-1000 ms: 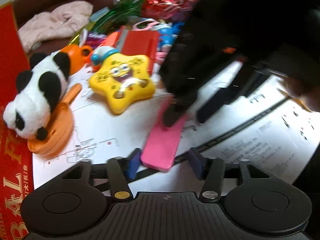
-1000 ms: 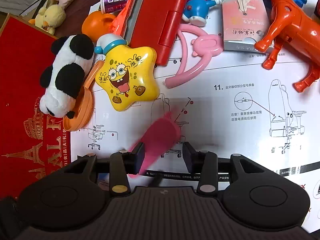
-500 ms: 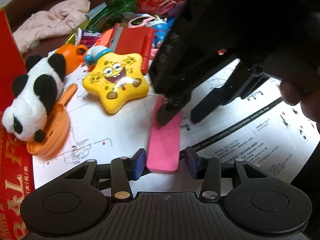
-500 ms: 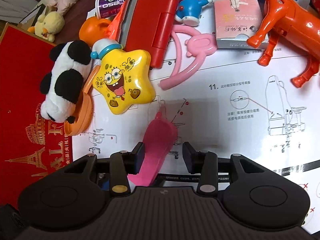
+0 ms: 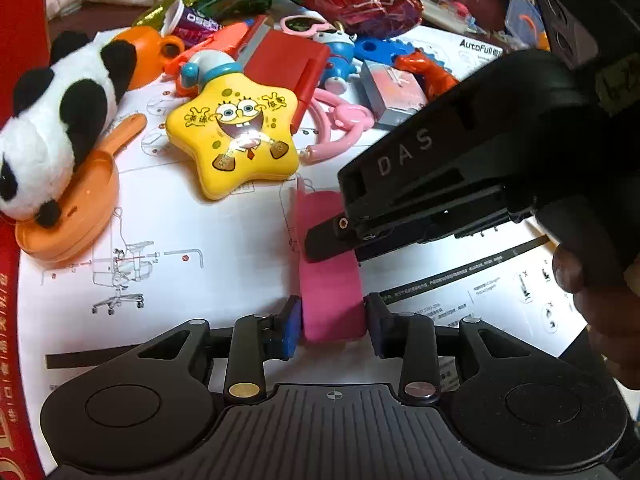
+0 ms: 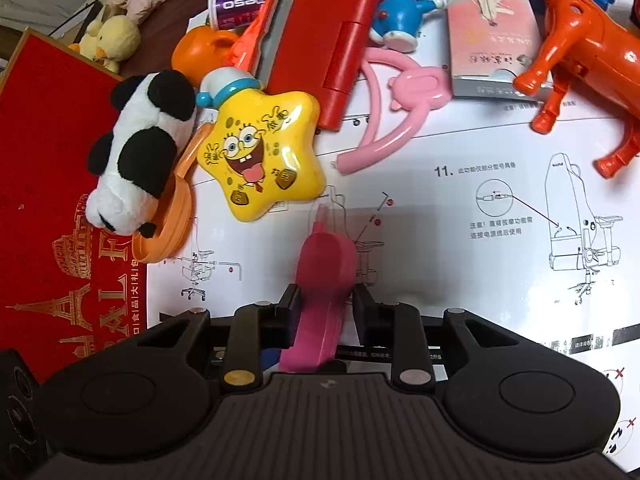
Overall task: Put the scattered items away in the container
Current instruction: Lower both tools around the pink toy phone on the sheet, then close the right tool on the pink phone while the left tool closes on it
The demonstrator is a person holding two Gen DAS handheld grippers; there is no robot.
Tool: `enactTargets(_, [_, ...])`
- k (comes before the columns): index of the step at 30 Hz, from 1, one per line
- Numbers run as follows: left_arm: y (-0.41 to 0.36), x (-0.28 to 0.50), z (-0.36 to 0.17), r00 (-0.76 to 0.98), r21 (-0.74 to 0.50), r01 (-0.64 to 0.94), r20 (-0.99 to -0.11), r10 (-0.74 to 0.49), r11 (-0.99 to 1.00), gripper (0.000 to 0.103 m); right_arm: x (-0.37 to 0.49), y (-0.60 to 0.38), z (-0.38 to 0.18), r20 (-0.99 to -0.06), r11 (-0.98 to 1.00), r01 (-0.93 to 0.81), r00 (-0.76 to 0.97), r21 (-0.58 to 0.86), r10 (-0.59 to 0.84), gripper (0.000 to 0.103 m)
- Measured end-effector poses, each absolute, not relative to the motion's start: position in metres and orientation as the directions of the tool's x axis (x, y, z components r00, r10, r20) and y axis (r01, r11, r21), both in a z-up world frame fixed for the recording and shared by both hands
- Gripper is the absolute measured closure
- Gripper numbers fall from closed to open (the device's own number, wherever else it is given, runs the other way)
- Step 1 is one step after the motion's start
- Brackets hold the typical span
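A flat pink toy (image 5: 328, 280) with a thin stem lies over the white instruction sheet (image 5: 200, 240). Its near end sits between the blue pads of my left gripper (image 5: 332, 320). They touch both edges while the jaws are opening. My right gripper (image 5: 336, 248) comes in from the right and grips the toy's middle. In the right wrist view the pink toy (image 6: 324, 272) is tipped on edge between the fingers of that gripper (image 6: 326, 308). Its jaws are closing and press on both faces. A red box (image 6: 60, 200) with gold print lies at the left.
A yellow star toy (image 6: 260, 160), a plush panda (image 6: 136, 152) on an orange pan (image 6: 172, 220), a red case (image 6: 316, 48), a pink headband (image 6: 392, 100), a blue figure (image 6: 400, 0) and an orange horse (image 6: 580, 48) crowd the sheet's far side. A hand (image 5: 592, 300) holds the right gripper.
The right gripper's fingers have closed in on the pink toy, which now stands more on edge. The left gripper's pads have drawn in to the toy's edges and that view has rolled.
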State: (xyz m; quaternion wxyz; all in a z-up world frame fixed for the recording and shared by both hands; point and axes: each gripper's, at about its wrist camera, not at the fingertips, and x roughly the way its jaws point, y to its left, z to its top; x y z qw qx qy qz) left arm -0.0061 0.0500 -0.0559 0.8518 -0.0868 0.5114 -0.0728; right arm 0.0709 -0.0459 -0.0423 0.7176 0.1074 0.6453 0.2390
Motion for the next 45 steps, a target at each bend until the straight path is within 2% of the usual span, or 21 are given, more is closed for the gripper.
enactTargets(4, [0.043, -0.007, -0.055, 0.472, -0.168, 0.050, -0.865, -0.172, 0.985, 0.049, 0.071, -0.041, -0.038, -0.878, 0.865, -0.205, 0.049, 0.458, 0.477, 0.080])
enactTargets(6, [0.042, -0.008, -0.055, 0.472, -0.156, 0.051, -0.867, -0.162, 0.986, 0.062, 0.070, -0.040, -0.035, -0.879, 0.865, -0.214, 0.054, 0.454, 0.475, 0.081])
enactTargets(7, [0.043, -0.008, -0.055, 0.470, -0.156, 0.051, -0.868, -0.161, 0.986, 0.064, 0.071, -0.040, -0.034, -0.878, 0.864, -0.213, 0.053, 0.456, 0.476, 0.081])
enactTargets(15, [0.045, -0.005, -0.053, 0.457, -0.168, 0.052, -0.872, -0.173, 0.984, 0.065, 0.070, -0.036, -0.037, -0.884, 0.866, -0.226, 0.045, 0.445, 0.466, 0.074])
enactTargets(21, [0.041, -0.004, -0.054, 0.453, -0.145, 0.060, -0.878, -0.157, 0.988, 0.065, 0.069, -0.035, -0.042, -0.883, 0.867, -0.221, 0.043, 0.447, 0.467, 0.073])
enactTargets(25, [0.040, -0.004, -0.054, 0.457, -0.129, 0.052, -0.878, -0.138, 0.990, 0.060, 0.068, -0.034, -0.040, -0.882, 0.866, -0.220, 0.046, 0.448, 0.468, 0.073])
enactTargets(32, [0.046, -0.006, -0.054, 0.453, -0.137, 0.054, -0.879, -0.146, 0.989, 0.067, 0.069, -0.033, -0.042, -0.881, 0.866, -0.220, 0.047, 0.450, 0.470, 0.073])
enactTargets(45, [0.054, -0.007, -0.054, 0.448, -0.169, 0.051, -0.877, -0.173, 0.984, 0.067, 0.073, -0.031, -0.044, -0.867, 0.854, -0.250, 0.093, 0.456, 0.490, 0.072])
